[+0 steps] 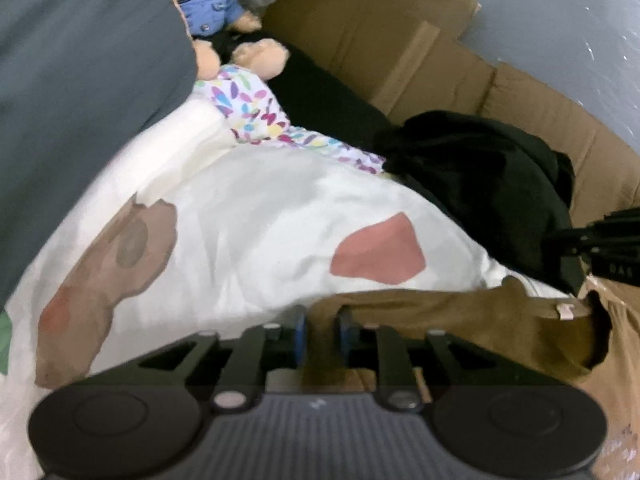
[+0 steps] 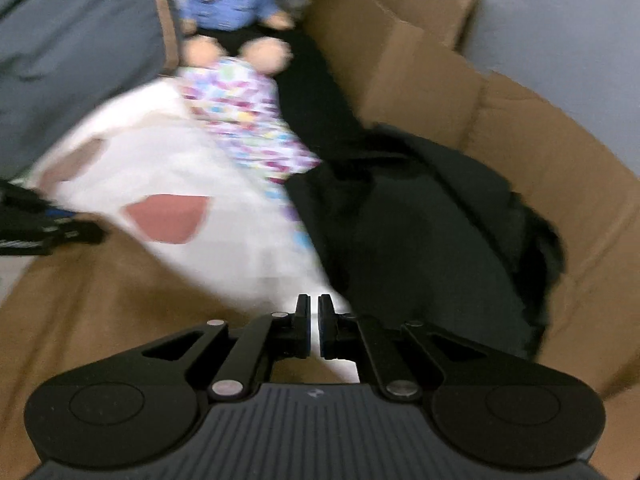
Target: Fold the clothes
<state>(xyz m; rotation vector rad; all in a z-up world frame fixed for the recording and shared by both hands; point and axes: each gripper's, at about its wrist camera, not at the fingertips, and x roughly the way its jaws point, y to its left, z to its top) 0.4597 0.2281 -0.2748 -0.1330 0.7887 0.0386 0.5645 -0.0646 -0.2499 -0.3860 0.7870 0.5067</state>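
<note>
A brown garment (image 1: 460, 320) lies low in the left wrist view, over a white cloth (image 1: 260, 220) with a brown bear print and a pink patch. My left gripper (image 1: 322, 320) is shut on a bunched fold of the brown garment, which fills the gap between its blue pads. The right gripper (image 1: 576, 256) comes in from the right edge, its tip close to the garment's far corner. In the blurred right wrist view my right gripper (image 2: 314, 312) is shut to a thin slit with nothing seen between the pads. It hangs over the brown garment (image 2: 120, 300) and the white cloth (image 2: 180, 168).
A crumpled black garment (image 1: 480, 168) and a white one with colourful leaf shapes (image 1: 252, 108) lie beyond, inside a big cardboard box (image 1: 380, 40). A teddy bear in a blue uniform (image 1: 208, 4) sits at the back. Dark grey fabric (image 1: 80, 80) fills the left.
</note>
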